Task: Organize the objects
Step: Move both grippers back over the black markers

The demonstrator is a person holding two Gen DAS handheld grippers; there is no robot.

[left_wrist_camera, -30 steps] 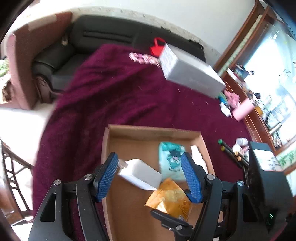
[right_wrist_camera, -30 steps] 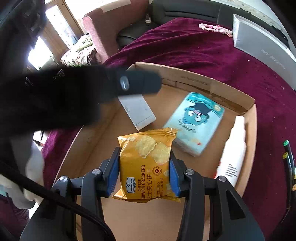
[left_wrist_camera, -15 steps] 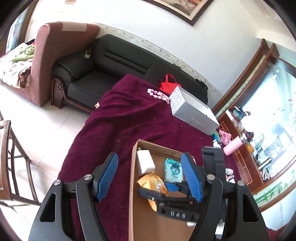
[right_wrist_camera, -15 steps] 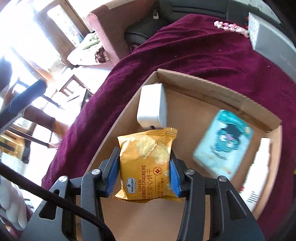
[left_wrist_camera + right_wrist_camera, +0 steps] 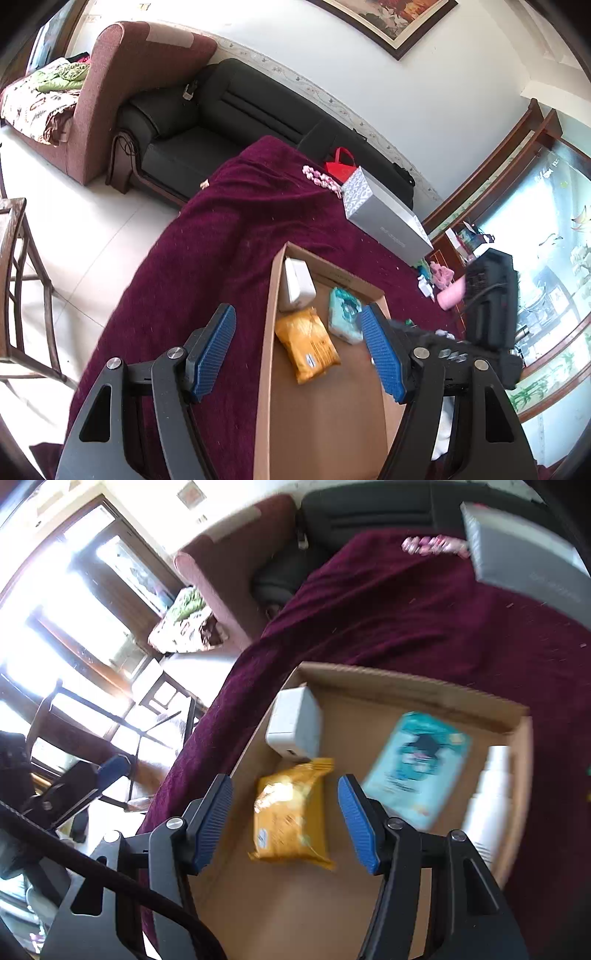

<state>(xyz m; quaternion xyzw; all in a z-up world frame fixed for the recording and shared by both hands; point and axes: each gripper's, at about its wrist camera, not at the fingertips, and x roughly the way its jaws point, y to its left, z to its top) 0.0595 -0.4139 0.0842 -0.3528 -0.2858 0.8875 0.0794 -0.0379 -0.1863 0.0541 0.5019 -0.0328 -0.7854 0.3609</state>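
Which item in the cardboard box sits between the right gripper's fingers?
The yellow cracker packet. It lies on the box floor between the opening right gripper pads, untouched; white adapter, teal pack and white bottle lie beyond.

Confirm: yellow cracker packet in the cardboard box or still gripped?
In the box. The cracker packet lies flat on the cardboard box floor; opening right gripper pads stand clear.

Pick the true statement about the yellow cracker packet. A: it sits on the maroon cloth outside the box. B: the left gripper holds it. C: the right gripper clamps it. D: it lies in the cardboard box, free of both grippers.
D: the yellow cracker packet lies on the floor of the cardboard box, and the opening jaws of the right gripper stand clear of it.
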